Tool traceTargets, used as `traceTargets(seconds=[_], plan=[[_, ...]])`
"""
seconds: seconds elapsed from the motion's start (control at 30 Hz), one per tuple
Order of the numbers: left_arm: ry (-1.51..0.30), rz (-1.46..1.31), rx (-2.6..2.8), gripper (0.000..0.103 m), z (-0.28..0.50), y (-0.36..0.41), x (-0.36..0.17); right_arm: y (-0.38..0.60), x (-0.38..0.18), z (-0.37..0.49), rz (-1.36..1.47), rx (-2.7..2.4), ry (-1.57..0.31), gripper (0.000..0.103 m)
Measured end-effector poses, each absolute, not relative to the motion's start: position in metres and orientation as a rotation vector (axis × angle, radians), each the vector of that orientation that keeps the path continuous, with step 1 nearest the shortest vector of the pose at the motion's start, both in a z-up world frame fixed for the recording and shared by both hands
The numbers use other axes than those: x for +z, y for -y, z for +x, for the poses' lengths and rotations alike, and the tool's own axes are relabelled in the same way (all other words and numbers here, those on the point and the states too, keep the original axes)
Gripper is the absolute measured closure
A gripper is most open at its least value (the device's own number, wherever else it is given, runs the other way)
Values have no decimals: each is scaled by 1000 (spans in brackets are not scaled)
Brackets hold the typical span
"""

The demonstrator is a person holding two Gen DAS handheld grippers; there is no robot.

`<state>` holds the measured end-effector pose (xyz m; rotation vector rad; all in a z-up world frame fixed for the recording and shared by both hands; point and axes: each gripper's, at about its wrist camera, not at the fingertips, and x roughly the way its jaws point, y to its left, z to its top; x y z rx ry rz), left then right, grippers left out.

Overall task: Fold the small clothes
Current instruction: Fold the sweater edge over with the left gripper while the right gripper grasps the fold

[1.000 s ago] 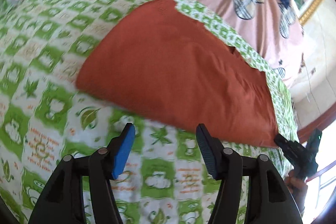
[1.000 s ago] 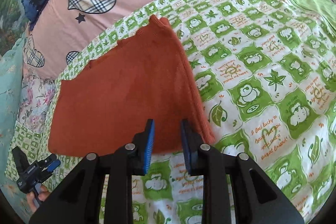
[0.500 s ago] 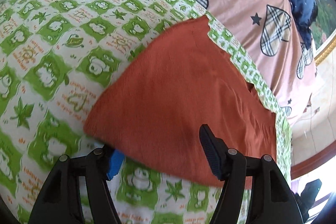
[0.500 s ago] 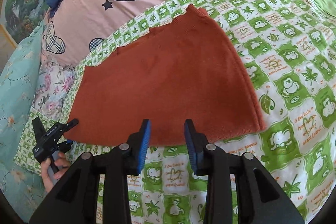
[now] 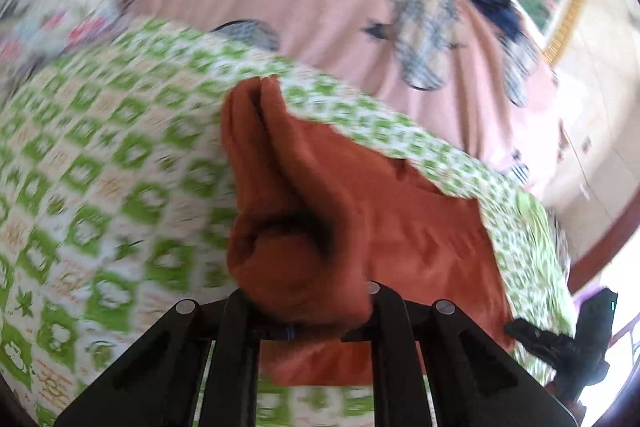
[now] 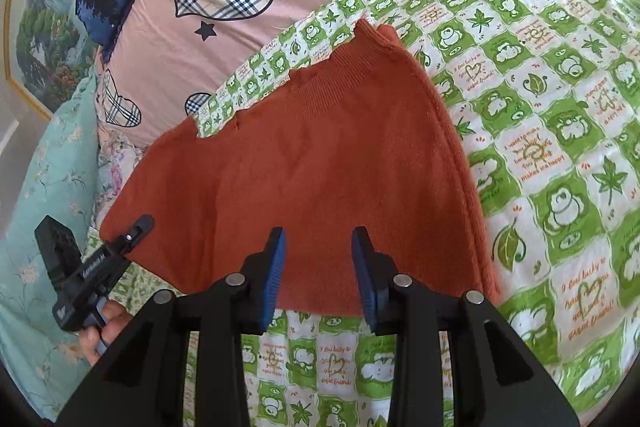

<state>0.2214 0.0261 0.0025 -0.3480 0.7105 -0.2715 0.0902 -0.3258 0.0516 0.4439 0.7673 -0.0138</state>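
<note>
Garment: rust knit, lying flat on the green quilt on the bed. Step in hand: first fold. Left hand-held gripper appears clamped on the near left corner, cloth bunched over its pads and lifted; that view is motion-blurred, so the grip is a judgement. Right hand-held gripper hangs over the near hem, jaws apart, holding nothing. Next move calls for pinching the hem on the right side, then carrying both corners across together so the fold lands square.
</note>
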Motion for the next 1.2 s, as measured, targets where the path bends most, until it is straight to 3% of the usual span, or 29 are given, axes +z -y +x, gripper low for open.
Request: traceTargets(seconds=[0.07, 0.13, 0.2, 0.3, 0.6, 0.67, 0.7, 0.73, 1.03, 1.2], plan=[[-712, -247, -337, 92, 217, 16, 11, 331, 52, 102, 457, 3, -793, 66], [-720, -144, -387, 91, 211, 58, 8, 335, 51, 115, 469, 33, -816, 53], [-749, -37, -415, 91, 206, 99, -10, 335, 48, 133, 479, 62, -851, 48], [-811, 62, -410, 92, 204, 134, -43, 326, 41, 167, 457, 112, -913, 47], [-778, -14, -441, 93, 194, 118, -35, 290, 6, 281, 452, 224, -1052, 40], [-766, -19, -455, 93, 190, 117, -31, 281, 3, 295, 431, 241, -1049, 45], [-762, -16, -460, 94, 189, 117, -30, 275, 4, 299, 408, 252, -1042, 68], [-760, -10, -462, 94, 189, 118, -29, 274, 8, 301, 404, 255, -1038, 84], [-708, 0, -560, 95, 178, 140, 5, 312, 101, 239, 290, 226, -829, 86], [-720, -20, -694, 94, 177, 193, 11, 367, 95, 214, 284, 80, -862, 86]])
